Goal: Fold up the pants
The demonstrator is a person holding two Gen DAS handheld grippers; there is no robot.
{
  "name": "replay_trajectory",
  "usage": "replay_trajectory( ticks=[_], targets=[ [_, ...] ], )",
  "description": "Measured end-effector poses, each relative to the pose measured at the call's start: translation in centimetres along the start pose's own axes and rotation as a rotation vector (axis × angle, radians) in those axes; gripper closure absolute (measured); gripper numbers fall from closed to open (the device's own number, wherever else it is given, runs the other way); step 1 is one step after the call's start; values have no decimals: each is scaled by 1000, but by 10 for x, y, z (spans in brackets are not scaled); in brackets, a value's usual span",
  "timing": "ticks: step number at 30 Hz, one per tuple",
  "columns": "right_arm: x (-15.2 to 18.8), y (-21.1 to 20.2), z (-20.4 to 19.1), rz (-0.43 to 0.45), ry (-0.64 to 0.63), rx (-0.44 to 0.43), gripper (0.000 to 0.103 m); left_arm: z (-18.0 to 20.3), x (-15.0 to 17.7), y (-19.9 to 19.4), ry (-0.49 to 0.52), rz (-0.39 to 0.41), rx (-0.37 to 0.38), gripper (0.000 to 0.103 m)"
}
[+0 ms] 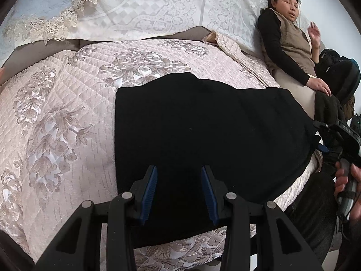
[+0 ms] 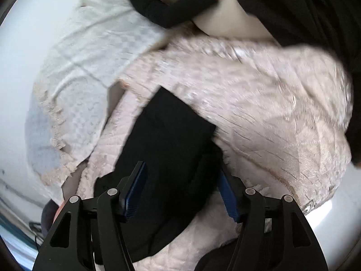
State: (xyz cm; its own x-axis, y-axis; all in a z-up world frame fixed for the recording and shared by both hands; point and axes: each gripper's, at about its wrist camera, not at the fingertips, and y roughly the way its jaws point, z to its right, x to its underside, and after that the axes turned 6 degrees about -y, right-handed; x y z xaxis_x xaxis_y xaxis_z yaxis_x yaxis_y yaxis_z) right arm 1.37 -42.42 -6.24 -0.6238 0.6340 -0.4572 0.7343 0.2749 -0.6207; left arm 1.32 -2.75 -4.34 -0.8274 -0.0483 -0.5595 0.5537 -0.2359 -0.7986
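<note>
Both grippers hover with jaws apart, gripping nothing: left gripper (image 1: 179, 193) and right gripper (image 2: 180, 190) over the black pants (image 1: 203, 140), folded flat on the quilted bedspread (image 1: 56, 113). The fold looks nearly complete; a final tidy likely remains. A person (image 1: 291, 47) reclines far right.

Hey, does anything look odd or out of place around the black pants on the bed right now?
The black pants lie flat on the quilted bedspread, fairly neat. One oddity: a person's sleeve and hand rest beside their far corner, crowding the folding area.
</note>
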Motion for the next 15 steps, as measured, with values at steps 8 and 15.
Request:
replay_trajectory(
  ticks=[8, 15],
  targets=[
    [-12, 4, -2, -7, 16, 61, 81, -3, 4, 0, -13, -2, 10, 60],
    [-13, -24, -42, 54, -101, -30, 88, -14, 3, -4, -35, 8, 10, 60]
  ],
)
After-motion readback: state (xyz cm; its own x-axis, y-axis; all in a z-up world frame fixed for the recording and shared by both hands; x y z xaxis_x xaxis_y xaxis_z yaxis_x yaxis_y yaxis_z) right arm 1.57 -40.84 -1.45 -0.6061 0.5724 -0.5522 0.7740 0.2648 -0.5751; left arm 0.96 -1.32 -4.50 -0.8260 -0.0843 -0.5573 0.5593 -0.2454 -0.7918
